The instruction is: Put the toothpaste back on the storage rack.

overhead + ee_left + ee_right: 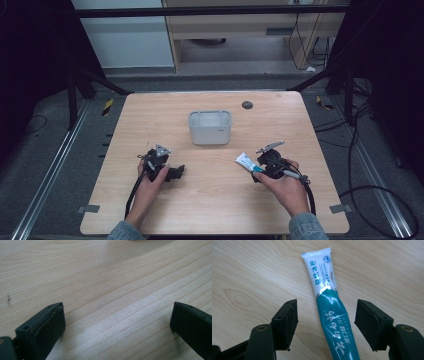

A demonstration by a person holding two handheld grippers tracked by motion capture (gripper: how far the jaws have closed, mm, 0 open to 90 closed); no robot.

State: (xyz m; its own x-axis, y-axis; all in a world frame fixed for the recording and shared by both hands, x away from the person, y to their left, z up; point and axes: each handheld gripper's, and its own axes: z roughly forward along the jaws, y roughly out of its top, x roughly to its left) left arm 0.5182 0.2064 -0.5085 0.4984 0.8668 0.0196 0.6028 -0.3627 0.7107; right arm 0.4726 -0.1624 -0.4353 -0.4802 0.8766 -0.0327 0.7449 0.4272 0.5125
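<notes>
The toothpaste tube (329, 305) lies flat on the worktop (210, 200), to the right of the grey bin (210, 127) and nearer the person than it, so the work looks to be at its very start: nothing has been lifted and the bin appears empty, as far as the high view tells. To the left of the bin and likewise nearer the person, the left gripper (161, 167) rests low over bare wood, its jaws spread wide with nothing between them. On the bin's right, the right gripper (327, 325) straddles the tube's teal lower half; its jaws stand apart on either side, a gap showing at each pad, so no grip is made yet. Closing and lifting remain, probably towards the bin.
</notes>
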